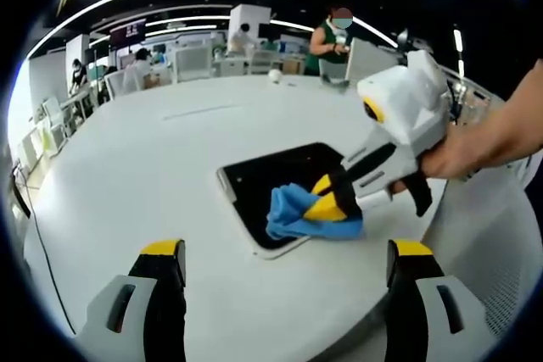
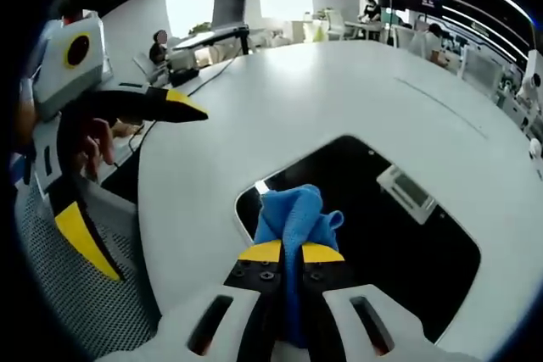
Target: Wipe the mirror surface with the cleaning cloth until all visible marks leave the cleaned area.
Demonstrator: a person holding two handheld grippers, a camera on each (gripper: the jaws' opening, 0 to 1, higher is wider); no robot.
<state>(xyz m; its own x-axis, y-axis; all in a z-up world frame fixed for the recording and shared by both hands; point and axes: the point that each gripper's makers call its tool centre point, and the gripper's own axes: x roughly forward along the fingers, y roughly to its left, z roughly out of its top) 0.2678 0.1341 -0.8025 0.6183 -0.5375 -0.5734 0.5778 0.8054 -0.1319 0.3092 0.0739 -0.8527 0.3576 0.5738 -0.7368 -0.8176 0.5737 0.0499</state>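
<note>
We press the blue cleaning cloth (image 2: 291, 214), clamped in the right gripper (image 2: 291, 253), onto the mirror's (image 2: 399, 243) near corner, its uncleaned length extending beyond; the left gripper (image 1: 284, 262) idles released.

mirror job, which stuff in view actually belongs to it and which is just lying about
Belongs to the job:
- mirror, lying flat on the table
- blue cleaning cloth, resting on the mirror
- right gripper, jaws shut on the cloth
- left gripper, jaws open, off the mirror

Just lying about:
- white table
- small white ball at the table's far edge
- monitor beyond the table
- mesh chair
</note>
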